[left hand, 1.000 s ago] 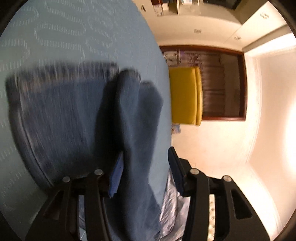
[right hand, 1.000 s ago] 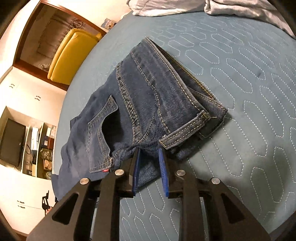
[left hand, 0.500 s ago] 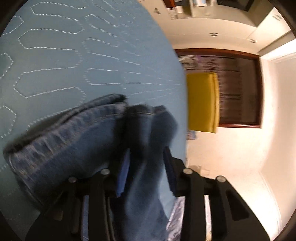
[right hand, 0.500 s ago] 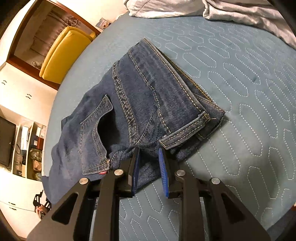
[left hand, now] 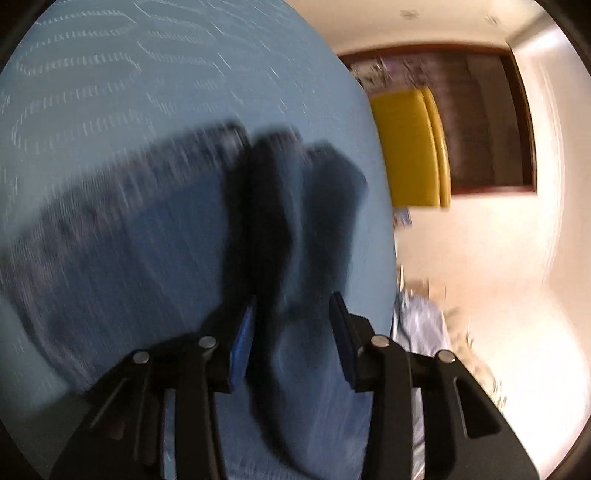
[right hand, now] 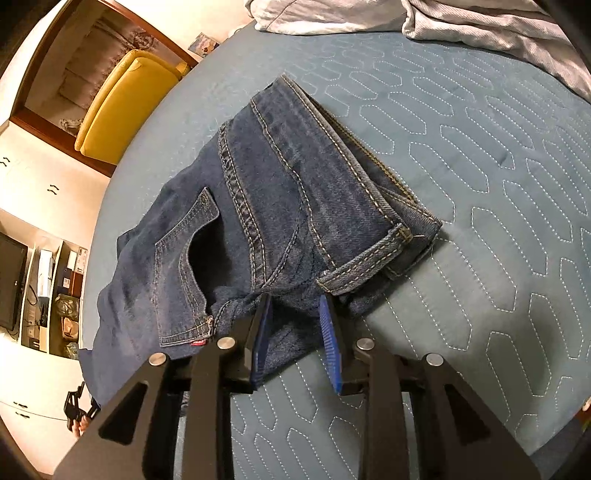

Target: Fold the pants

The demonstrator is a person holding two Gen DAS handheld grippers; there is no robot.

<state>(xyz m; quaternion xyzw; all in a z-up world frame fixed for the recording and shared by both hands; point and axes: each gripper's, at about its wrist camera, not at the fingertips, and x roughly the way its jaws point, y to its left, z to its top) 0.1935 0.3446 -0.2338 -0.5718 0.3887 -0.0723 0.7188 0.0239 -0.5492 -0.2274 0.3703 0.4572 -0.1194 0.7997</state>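
Since 0.5 s ago both pairs of tongs have parted. Left gripper now gapes wide; blurred denim runs between its pads, contact unclear. Right gripper stands moderately open over the jeans edge, no grip. Jeans lie folded on the quilted bedspread; yellow chair beyond.

From my feed I see a teal quilted bedspread with pale bedding heaped at its far edge, a yellow armchair before a dark wood-framed recess, cream walls, and cluttered shelves beside a dark screen.
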